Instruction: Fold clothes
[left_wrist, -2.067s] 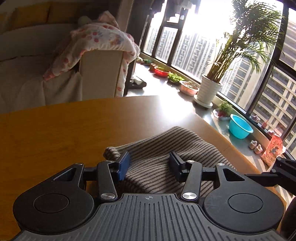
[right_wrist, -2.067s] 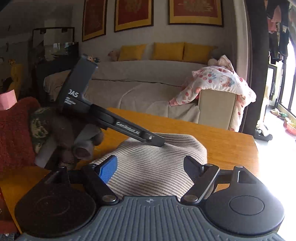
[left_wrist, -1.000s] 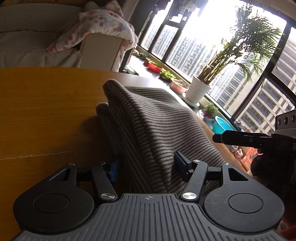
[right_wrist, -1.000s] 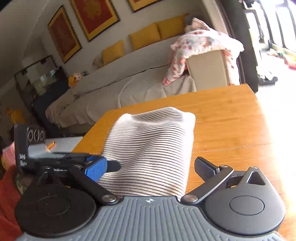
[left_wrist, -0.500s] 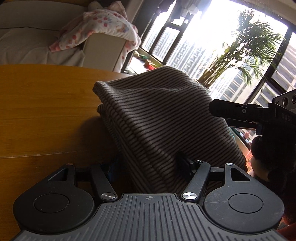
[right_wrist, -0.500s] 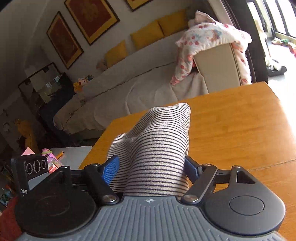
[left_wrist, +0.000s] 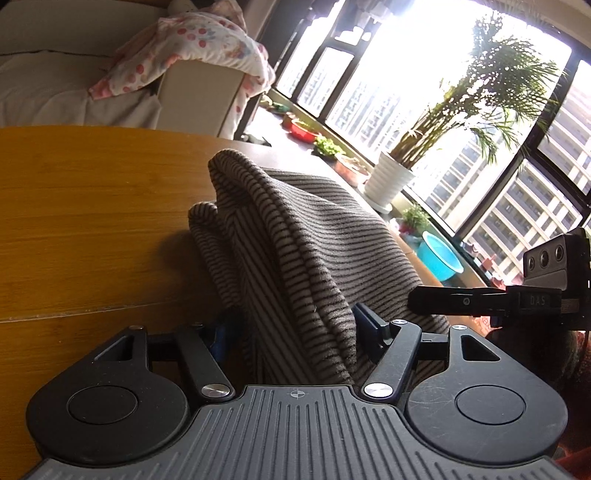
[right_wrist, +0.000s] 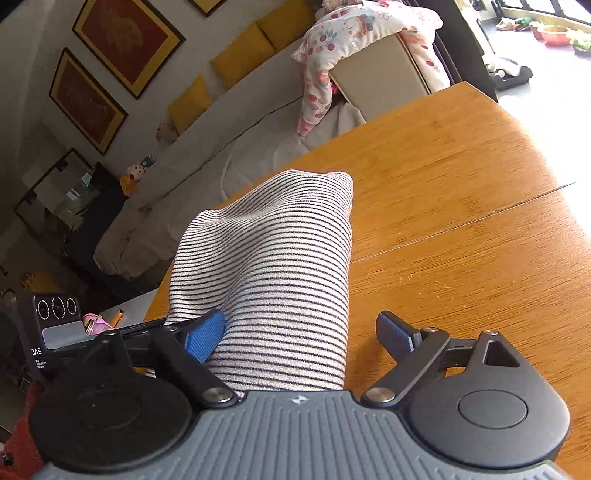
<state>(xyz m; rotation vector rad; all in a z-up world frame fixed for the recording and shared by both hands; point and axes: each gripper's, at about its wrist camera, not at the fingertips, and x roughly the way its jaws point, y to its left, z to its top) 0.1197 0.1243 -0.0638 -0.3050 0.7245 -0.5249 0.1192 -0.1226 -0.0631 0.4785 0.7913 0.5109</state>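
Striped sweater (right_wrist: 273, 273) lies doubled on the tabletop (right_wrist: 461, 206), fold just laid. Left gripper (left_wrist: 291, 332) pinches its near edge; right gripper (right_wrist: 299, 332) is opening, cloth between. Next: release, smooth flat.

The folded grey-and-black striped knit garment (left_wrist: 295, 236) is lying on the orange-brown wooden surface (left_wrist: 92, 221), running between the fingers of the left hand-held gripper (left_wrist: 291, 332) and of the right hand-held gripper (right_wrist: 295, 332), whose jaws are opening around it. Beyond the surface's far edge a beige sofa (right_wrist: 236, 122) is standing, with a white red-dotted blanket (right_wrist: 354, 33) draped over its arm. Along the window sill to the right a white ribbed pot with a palm (left_wrist: 388, 181) is standing behind a round turquoise plastic bowl (left_wrist: 441, 254).
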